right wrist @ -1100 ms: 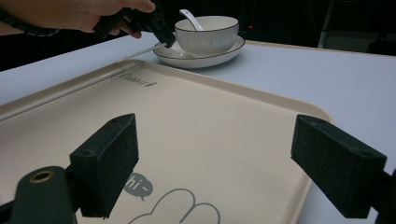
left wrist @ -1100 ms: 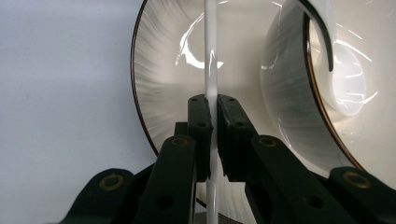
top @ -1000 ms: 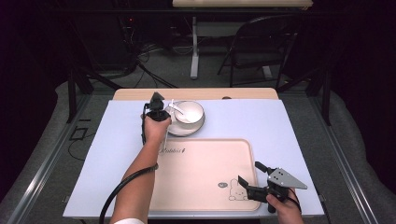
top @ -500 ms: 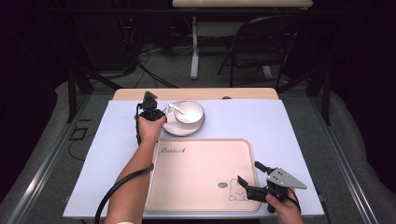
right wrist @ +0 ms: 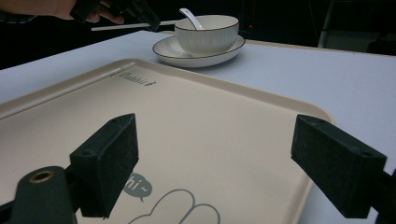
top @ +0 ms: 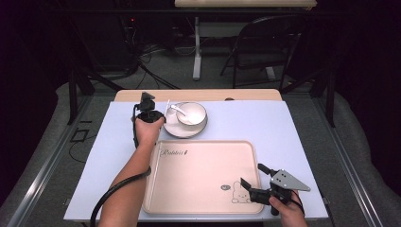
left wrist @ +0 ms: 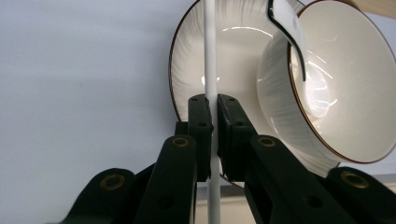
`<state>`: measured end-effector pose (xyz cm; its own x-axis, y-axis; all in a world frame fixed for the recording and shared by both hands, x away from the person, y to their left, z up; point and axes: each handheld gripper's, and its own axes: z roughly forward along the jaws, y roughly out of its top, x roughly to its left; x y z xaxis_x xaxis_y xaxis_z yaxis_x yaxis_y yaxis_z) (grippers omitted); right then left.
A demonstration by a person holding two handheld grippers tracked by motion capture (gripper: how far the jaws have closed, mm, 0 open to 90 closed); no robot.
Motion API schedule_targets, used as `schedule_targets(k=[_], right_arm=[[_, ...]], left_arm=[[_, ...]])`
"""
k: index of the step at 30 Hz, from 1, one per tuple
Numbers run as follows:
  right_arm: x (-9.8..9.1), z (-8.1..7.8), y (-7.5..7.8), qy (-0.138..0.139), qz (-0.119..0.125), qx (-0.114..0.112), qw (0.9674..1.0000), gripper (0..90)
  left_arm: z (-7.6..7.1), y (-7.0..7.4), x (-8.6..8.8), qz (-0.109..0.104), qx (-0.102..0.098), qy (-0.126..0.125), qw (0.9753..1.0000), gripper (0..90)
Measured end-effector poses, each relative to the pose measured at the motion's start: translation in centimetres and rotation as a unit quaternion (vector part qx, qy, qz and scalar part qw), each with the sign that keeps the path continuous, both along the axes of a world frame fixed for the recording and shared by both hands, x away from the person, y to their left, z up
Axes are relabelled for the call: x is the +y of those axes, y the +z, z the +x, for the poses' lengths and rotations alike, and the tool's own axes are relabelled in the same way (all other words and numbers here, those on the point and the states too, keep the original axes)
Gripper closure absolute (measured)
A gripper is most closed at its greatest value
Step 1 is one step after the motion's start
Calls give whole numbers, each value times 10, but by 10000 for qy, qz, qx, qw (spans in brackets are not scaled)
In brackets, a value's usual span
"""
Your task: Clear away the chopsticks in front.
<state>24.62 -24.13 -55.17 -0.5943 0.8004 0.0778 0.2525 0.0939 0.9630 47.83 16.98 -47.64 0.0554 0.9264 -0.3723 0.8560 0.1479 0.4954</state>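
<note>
A: Left gripper (left wrist: 212,116) — jaws clenched on a thin white stick (left wrist: 210,56), prob. a chopstick, pinched part-way along w/ a short end below the pads.

B: Where's the stick run?

A: In the left gripper view it goes straight up from the jaws across the plate's (left wrist: 187,70) rim, beside the bowl (left wrist: 345,93). Spoon (left wrist: 287,28) leans in the bowl. From the high view the left hand (top: 149,127) is off the table just left of the plate (top: 172,127), forearm stretched fwd along the tray's (top: 203,175) left edge, stick (top: 167,108) pointing away from the person.

B: Right side?

A: Right gripper (top: 253,182) released, jaws wide apart, nothing between. Hand (top: 283,210) low at the tray's near right corner, gripper aimed left across it, over the rabbit print (top: 239,193). Bowl & plate sit on the mat (top: 293,127) just beyond the tray.
</note>
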Motion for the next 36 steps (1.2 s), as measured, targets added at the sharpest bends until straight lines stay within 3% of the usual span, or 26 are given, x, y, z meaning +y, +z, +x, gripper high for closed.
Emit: schedule_targets(k=[14,23,36], right_arm=[[1,1,0,-18,-11,2,10000,142],[0,1,0,-36,-9,11,10000,142],[0,1,-1,-49,-14,17,10000,142]], left_arm=[[-30,7,7,79,-347,-123,9993,845],[-58,1,10,-70,-633,-211,9977,845],[-105,-8,13,-264,-1100,-161,9935,845]])
